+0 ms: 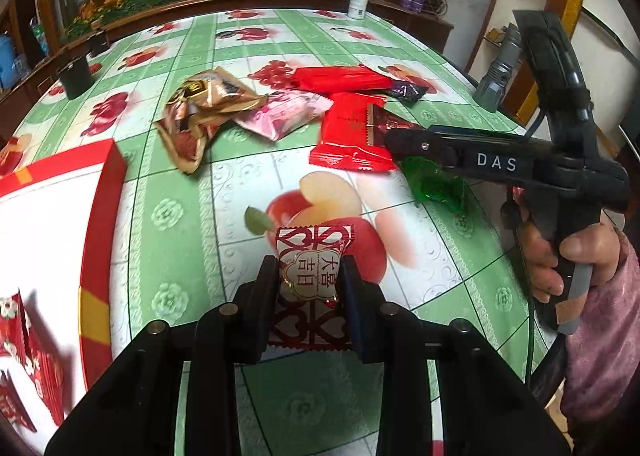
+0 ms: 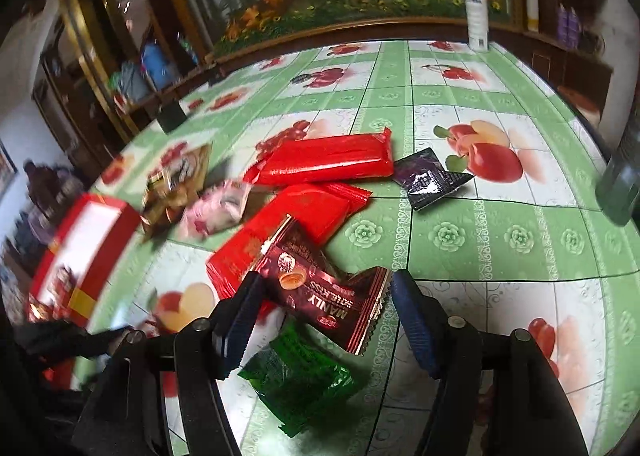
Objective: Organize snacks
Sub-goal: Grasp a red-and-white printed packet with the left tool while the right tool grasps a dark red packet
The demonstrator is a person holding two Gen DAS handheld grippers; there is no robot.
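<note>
A red-and-white candy packet (image 1: 308,280) is clamped between the left gripper (image 1: 309,276) pads above the fruit-print tablecloth (image 1: 192,192), while a dark-red snack pack (image 2: 320,296) is straddled untouched by the parted right gripper (image 2: 322,296), the red box (image 1: 96,224) at left.

Tablecloth (image 1: 192,192) was green-white checks, red fruit prints; candy (image 1: 308,276) red-white hearts; box (image 1: 100,192) red, yellow band; green packet (image 2: 298,374) at six o'clock.
</note>
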